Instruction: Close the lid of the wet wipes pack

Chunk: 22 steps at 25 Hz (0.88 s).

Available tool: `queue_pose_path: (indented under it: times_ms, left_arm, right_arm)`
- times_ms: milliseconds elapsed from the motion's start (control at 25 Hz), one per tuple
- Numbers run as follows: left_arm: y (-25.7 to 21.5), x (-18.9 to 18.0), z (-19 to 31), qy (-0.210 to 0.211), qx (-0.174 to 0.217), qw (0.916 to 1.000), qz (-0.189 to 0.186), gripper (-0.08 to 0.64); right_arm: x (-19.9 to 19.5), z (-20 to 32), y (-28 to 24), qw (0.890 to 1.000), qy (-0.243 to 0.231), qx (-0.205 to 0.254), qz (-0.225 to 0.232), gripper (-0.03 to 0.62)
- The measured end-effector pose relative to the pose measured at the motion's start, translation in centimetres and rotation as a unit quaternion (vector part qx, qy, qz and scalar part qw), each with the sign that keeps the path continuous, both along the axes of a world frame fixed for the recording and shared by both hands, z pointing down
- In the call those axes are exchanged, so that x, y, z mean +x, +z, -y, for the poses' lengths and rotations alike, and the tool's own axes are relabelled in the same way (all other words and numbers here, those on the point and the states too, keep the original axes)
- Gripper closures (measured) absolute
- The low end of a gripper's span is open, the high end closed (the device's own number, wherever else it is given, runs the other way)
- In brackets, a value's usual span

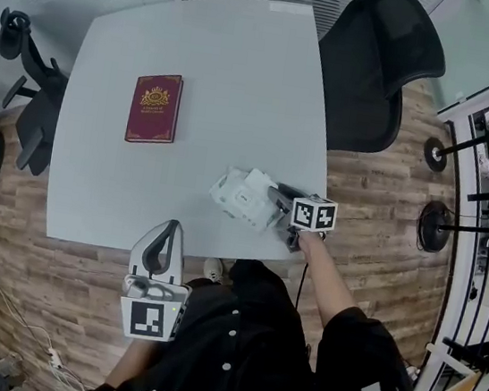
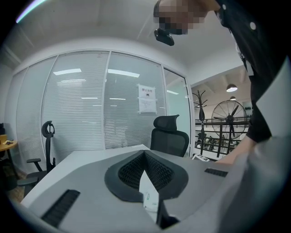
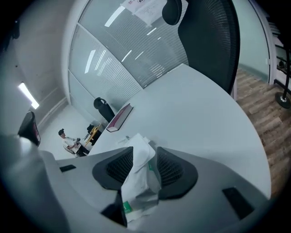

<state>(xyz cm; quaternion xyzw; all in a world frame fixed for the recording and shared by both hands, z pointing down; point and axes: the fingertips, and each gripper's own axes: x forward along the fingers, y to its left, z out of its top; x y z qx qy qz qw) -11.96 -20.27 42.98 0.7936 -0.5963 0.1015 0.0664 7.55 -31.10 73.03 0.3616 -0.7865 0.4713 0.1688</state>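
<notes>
The soft, crinkled white wet wipes pack (image 1: 242, 197) lies left-to-right on the table (image 1: 244, 73), clamped by the right gripper (image 3: 142, 157), while the left gripper (image 2: 144, 152) has its jaws together.

From my feed I see a pale grey table (image 1: 235, 71) standing on a wood-plank floor (image 1: 378, 209), with a black high-backed office chair (image 1: 376, 64) at its far right corner and another dark chair (image 1: 25, 87) at its left. Glass partitions with closed blinds (image 2: 82, 100) wall the room, catching reflected strip lights.
</notes>
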Motion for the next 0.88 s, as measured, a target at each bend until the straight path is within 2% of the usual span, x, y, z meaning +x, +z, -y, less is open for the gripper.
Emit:
queue_pose_path:
  times_ms: [80, 240, 480, 640, 800, 880]
  left_arm:
    - [-0.4, 0.0, 0.4, 0.002, 0.012, 0.9999, 0.011, 0.552]
    - [0.3, -0.3, 0.4, -0.003, -0.004, 0.9999, 0.013, 0.552]
    - [0.4, -0.2, 0.3, -0.009, -0.007, 0.9999, -0.008, 0.552]
    - [0.1, -0.3, 0.6, -0.001, 0.001, 0.9999, 0.012, 0.552]
    - [0.2, -0.3, 0.5, -0.002, -0.001, 1.0000, -0.001, 0.552]
    - [0.0, -0.5, 0.6, -0.001, 0.004, 1.0000, 0.006, 0.552]
  right_arm:
    - [0.1, 0.2, 0.3, 1.000, 0.003, -0.008, 0.004, 0.416]
    - [0.0, 0.4, 0.3, 1.000, -0.003, -0.015, 0.006, 0.467]
    - [0.0, 0.5, 0.5, 1.000, -0.006, -0.022, 0.008, 0.509]
    - [0.1, 0.6, 0.0, 1.000, -0.004, -0.011, 0.014, 0.517]
    - [0.2, 0.7, -0.9, 1.000, -0.003, 0.003, 0.025, 0.528]
    - [0.2, 0.7, -1.7, 1.000, -0.008, 0.012, 0.027, 0.532]
